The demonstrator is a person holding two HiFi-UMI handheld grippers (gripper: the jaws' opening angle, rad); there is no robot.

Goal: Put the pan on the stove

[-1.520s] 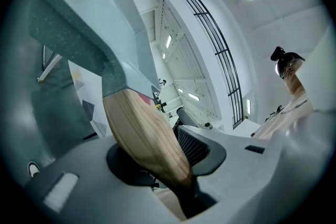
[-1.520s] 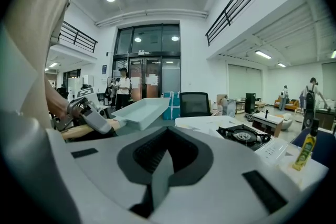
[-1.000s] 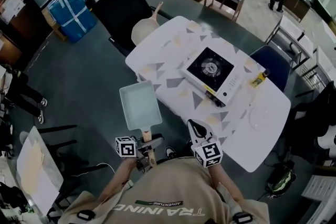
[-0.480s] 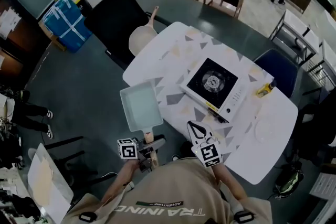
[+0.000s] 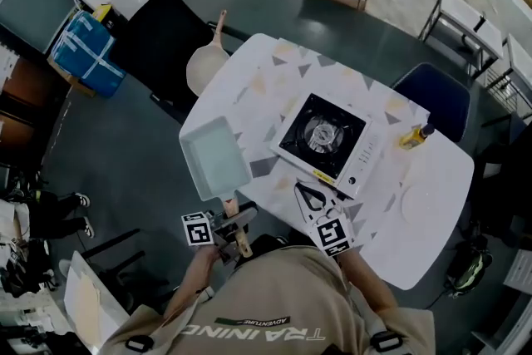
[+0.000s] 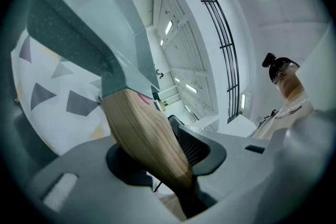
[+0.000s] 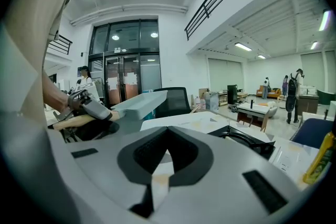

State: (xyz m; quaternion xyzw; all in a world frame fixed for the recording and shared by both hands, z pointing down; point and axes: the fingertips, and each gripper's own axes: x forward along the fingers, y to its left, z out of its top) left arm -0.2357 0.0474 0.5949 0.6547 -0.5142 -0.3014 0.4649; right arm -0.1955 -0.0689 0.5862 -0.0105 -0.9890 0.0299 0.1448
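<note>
Left gripper (image 5: pixel 235 222), head view: clamped on the wooden handle (image 5: pixel 231 206). The rectangular grey pan (image 5: pixel 214 158) is over the desk (image 5: pixel 432 204) edge, beside the stove (image 5: pixel 320 137), not on it.
Left gripper view: the handle is smooth and tapered; I judge the pan should travel level.
Right gripper view: right gripper (image 7: pixel 167 131) together, empty.

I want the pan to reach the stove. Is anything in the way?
Nothing visible is. The left tool holds the pan by its wooden handle, and only table lies between pan and stove. The right tool sits by the stove's near edge, beside that path.
</note>
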